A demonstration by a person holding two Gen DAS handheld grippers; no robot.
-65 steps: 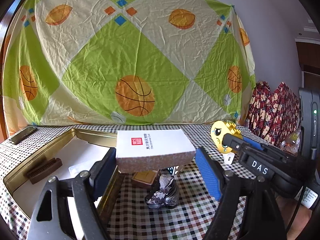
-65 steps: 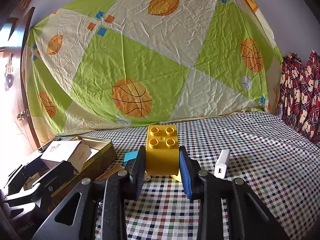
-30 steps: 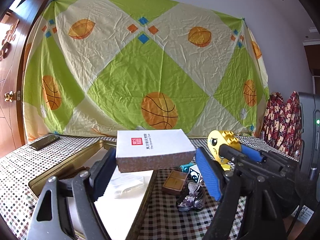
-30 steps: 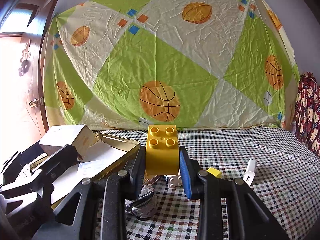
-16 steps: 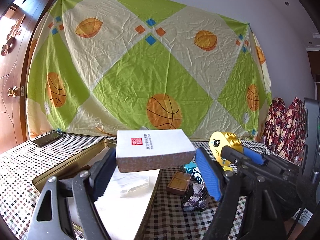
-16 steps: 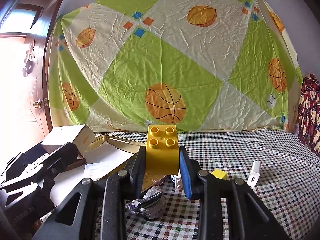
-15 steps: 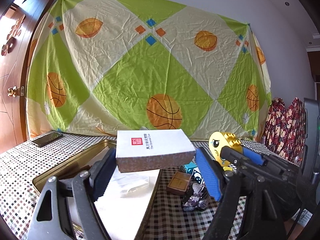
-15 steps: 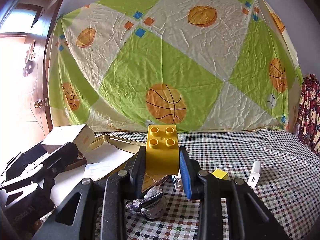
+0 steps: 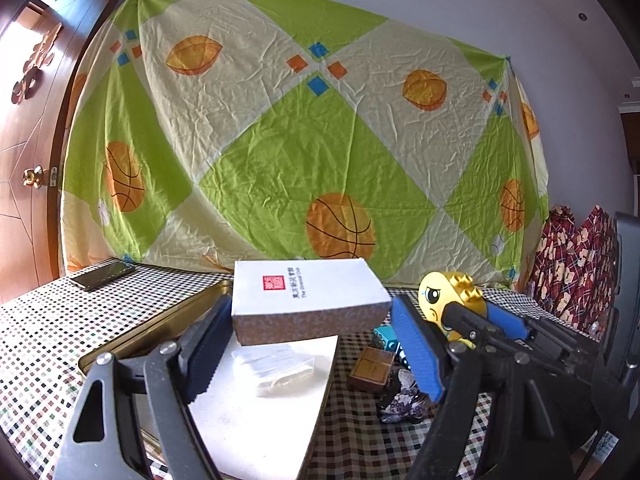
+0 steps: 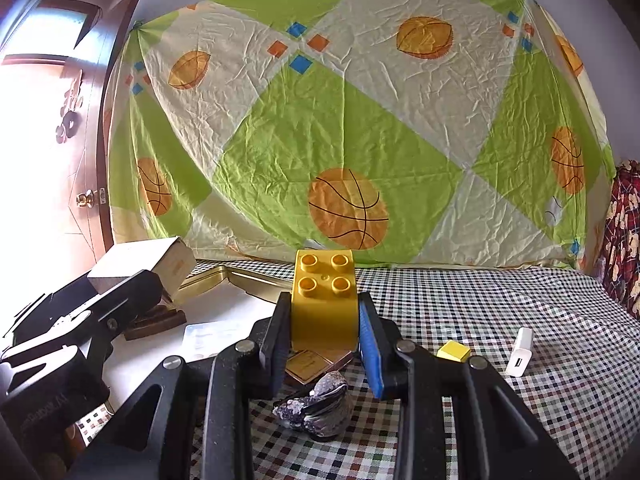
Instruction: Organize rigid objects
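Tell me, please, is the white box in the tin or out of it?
Out: the left gripper holds the white box in the air above the tin.

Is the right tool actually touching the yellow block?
Touching. The right wrist view shows the right tool with both pads pressed flat against the sides of the yellow block, which hangs above the table.

The white box (image 9: 306, 302) hides the gold tin's (image 9: 160, 326) far corner; its print is unreadably small.
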